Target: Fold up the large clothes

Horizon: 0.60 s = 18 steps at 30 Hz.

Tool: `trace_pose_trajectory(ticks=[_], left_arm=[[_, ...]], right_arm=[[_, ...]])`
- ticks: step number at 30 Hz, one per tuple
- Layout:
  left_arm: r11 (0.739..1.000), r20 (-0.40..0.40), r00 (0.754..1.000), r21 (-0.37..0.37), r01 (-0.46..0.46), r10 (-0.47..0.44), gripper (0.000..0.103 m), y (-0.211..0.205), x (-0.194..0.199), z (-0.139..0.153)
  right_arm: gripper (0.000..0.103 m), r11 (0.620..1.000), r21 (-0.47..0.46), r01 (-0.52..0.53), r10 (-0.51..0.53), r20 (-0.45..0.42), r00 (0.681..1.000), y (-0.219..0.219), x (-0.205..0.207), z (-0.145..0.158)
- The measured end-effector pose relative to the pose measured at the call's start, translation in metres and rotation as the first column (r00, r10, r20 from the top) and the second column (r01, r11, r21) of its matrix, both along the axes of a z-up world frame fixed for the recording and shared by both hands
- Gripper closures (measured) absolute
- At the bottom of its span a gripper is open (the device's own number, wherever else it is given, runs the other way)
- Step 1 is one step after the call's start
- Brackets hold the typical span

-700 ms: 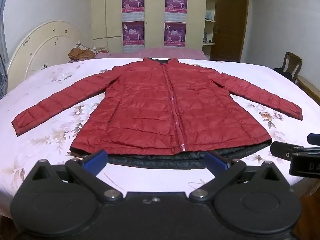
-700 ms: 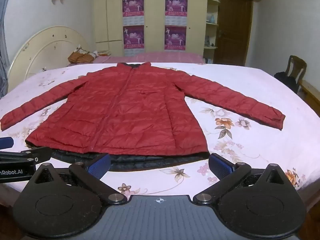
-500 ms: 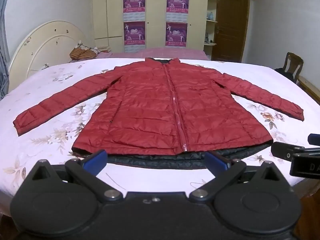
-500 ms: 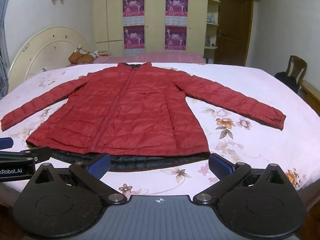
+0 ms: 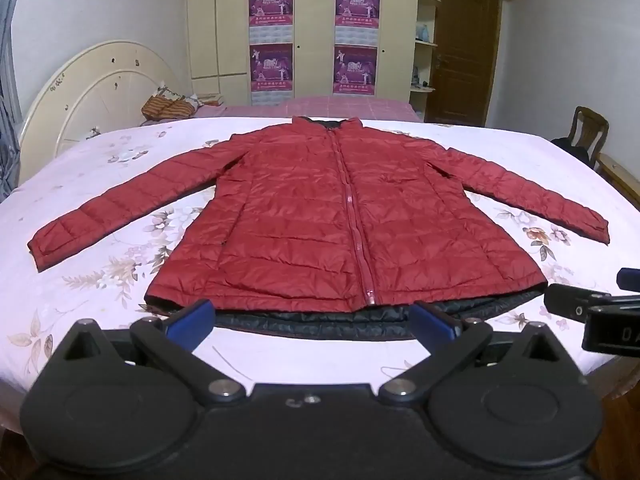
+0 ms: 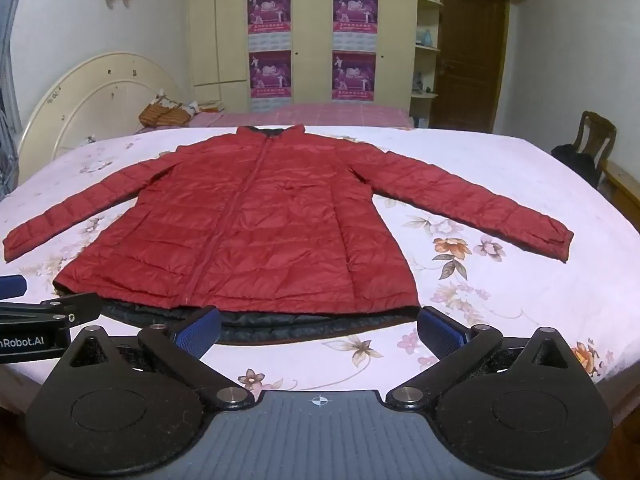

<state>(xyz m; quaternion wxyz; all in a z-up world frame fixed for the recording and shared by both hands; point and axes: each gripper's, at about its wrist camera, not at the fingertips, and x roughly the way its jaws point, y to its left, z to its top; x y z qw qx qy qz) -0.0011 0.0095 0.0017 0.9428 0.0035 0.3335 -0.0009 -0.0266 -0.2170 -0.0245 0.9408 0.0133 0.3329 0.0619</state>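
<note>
The left gripper (image 5: 310,318) and right gripper (image 6: 318,326) are being held wide open and empty, side by side, just short of the hem. The red quilted zip-front down jacket (image 5: 344,220) is being presented flat, zipped, sleeves spread, on the pink floral bedsheet (image 5: 100,272). Black lining (image 5: 320,322) is being exposed below the hem. Slippery shell fabric is judged likely to slide from a shallow pinch; a single layer could be caught, skewing the fold. The bed's near edge is being hidden behind both grippers; the jacket's back is not visible.
</note>
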Motion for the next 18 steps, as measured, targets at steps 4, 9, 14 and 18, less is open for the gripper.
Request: trace_pose_trajectory(ticks=[4,9,14,18], left_arm=[[1.0,-0.001,1.0,0.002,-0.009,0.009,0.0,-0.0034,-0.0004,0.0009],[1.0,0.0,1.0,0.002,-0.009,0.009,0.0,-0.0032,-0.0005,0.001],[1.0,-0.001,1.0,0.004,-0.012,0.012,0.0,-0.0043,0.0013,0.0005],[1.0,-0.001,1.0,0.004,-0.012,0.012,0.0,-0.004,0.0013,0.0006]], right_arm=[[0.0,1.0,0.002,-0.001,0.001,0.0,1.0,-0.0014,0.0013,-0.0001],[0.0,1.0,0.002,-0.001,0.001,-0.001,1.0,-0.0014,0.0022,-0.0003],[0.0,1.0,0.002,0.0,0.0,0.001,1.0,-0.0013,0.0027,-0.0002],[0.0,1.0,0.003,0.001,-0.001,0.001,1.0,-0.0012,0.0031,0.0]])
